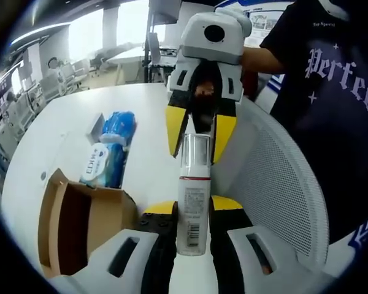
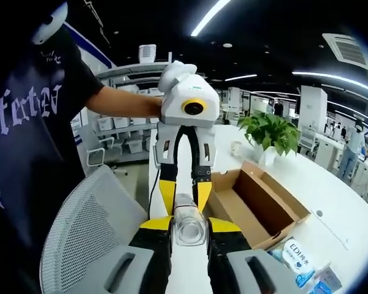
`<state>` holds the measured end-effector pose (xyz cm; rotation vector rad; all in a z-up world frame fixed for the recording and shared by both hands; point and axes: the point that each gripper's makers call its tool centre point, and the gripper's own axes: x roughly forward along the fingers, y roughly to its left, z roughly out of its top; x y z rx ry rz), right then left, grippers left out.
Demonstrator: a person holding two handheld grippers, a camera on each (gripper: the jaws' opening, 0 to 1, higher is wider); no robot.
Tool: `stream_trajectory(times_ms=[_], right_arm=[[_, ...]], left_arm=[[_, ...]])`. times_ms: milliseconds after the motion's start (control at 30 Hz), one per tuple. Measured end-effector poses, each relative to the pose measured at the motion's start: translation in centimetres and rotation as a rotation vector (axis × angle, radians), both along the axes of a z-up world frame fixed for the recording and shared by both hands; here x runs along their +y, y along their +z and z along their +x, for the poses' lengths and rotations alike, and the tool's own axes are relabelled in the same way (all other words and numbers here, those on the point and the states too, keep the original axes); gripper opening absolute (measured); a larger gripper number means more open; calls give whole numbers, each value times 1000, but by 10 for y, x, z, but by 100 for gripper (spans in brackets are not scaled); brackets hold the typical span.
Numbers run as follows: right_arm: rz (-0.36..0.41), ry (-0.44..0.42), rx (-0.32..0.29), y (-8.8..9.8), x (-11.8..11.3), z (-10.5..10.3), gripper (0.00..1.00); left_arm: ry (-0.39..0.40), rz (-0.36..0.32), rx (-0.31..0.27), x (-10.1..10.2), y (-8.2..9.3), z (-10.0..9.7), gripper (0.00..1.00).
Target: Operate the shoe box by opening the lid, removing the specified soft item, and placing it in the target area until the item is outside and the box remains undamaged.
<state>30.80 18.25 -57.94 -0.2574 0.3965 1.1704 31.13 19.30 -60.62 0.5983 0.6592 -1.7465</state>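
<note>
- Shoe box [image 1: 86, 220]: brown cardboard, lid folded back, lying open on the round white table [image 1: 67, 122]; in the right gripper view it sits just beyond and to the right of the jaws. Its inside reads dark and looks empty, though the far corners are in shadow.
- White cylindrical bottle with a clear cap, red band and barcode label [image 1: 192, 196]: held in the air between both tools, clear of the box and above the table edge. Judged light, rigid and smooth, so likely slippery; best held across the labelled body, not the cap. It does not look soft, so whether it is the specified item is unclear.
- Left gripper [image 1: 192, 236]: yellow-tipped black jaws clamped on the bottle's lower body.
- Right gripper [image 2: 189, 223]: jaws closed around the bottle's capped end, seen end-on in its own view; in the left gripper view its jaws flank the cap.
- Blue-and-white soft tissue packs [image 1: 107, 156]: lying on the table just beside the box; probably light and squashy, best pinched mid-body. Print is partly legible; count uncertain.
- White mesh chair back [image 1: 276, 184]: just beside the tools, cut off by the edge.
- Person in a dark printed shirt [image 1: 331, 92]: a hand holding each tool.
- Green potted plant [image 2: 271, 131]: on the table behind the box.
- Target area: not marked; cannot tell.
</note>
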Motion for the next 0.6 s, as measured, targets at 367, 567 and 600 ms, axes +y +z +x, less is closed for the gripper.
stream_trajectory(times_ms=[367,567,600], right_arm=[[-49,32,-7,-9,2,-5,17],[-64,29,6,-12,-1,-8,16],[-68,23,5,-12,-2,-6,16]], left_arm=[[-20,22,12,2,-4,-3,18],[-41,13,-22,-1,-5,-3,18],[-38,11,-22,-1,-4,-3,19]])
